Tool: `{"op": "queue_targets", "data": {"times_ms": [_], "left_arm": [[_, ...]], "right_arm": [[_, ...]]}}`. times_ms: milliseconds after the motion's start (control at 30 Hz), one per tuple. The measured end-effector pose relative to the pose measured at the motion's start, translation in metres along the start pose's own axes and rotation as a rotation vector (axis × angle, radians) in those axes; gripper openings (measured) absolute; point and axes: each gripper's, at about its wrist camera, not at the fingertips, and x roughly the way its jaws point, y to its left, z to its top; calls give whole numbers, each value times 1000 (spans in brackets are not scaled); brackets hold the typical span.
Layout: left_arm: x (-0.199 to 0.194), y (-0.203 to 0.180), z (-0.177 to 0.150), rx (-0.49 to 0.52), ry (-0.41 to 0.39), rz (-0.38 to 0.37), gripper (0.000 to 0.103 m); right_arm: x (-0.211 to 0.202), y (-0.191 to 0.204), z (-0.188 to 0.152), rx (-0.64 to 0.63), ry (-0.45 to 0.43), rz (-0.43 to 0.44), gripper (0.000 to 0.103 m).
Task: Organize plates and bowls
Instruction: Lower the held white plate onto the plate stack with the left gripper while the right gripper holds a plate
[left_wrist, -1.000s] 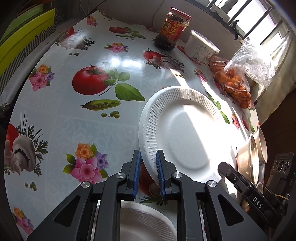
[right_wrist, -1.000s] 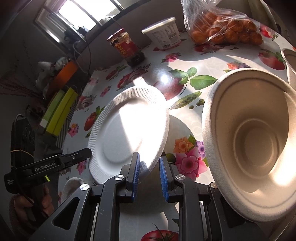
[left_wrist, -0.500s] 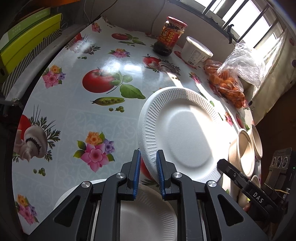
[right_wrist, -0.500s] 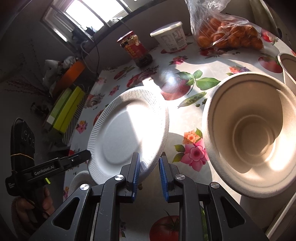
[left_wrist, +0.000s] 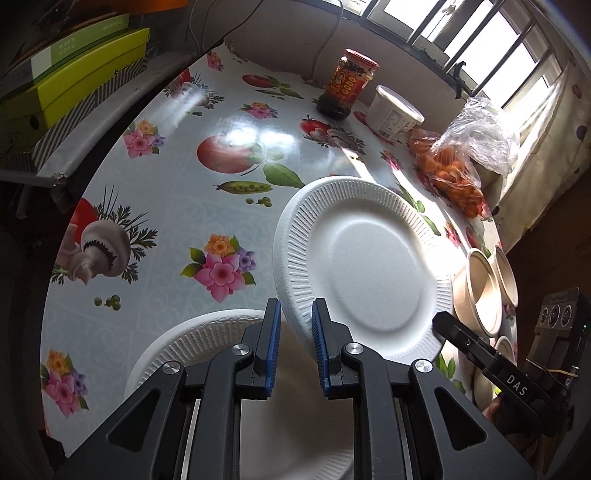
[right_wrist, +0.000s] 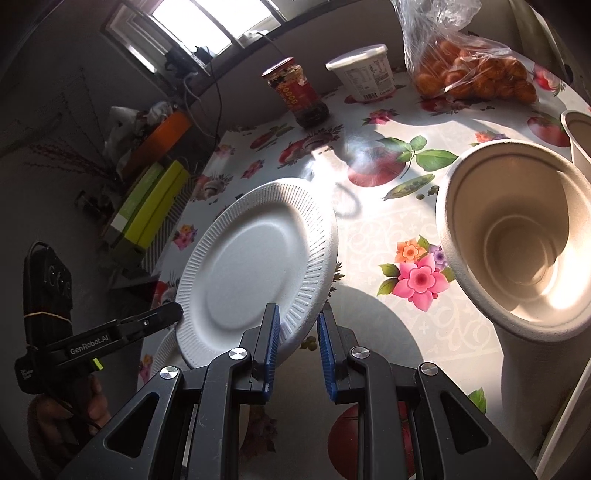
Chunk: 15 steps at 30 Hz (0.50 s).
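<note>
You've got both grippers, left (left_wrist: 293, 347) and right (right_wrist: 295, 347), jaws clamped on one white plate's (left_wrist: 364, 258) rim, tilted above the desk (left_wrist: 177, 206) (second plate (left_wrist: 192, 343) below).

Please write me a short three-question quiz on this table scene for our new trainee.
1. True or false: the white plate lies flat on the tablecloth.
2. What is directly below the left gripper? A) second white plate B) jar C) tub
3. What does the clear bag hold?

Key:
1. False: both grippers pinch its rim and hold it tilted above the table; the right gripper grips the opposite edge.
2. A.
3. Small orange fruits.
</note>
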Motion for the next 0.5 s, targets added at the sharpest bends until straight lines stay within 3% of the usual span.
{"op": "queue_targets", "data": {"times_ms": [500], "left_arm": [[-26,22,-37,-54,-38,17,18]], "right_arm": [[0,21,-23,-63,41,41,21]]}}
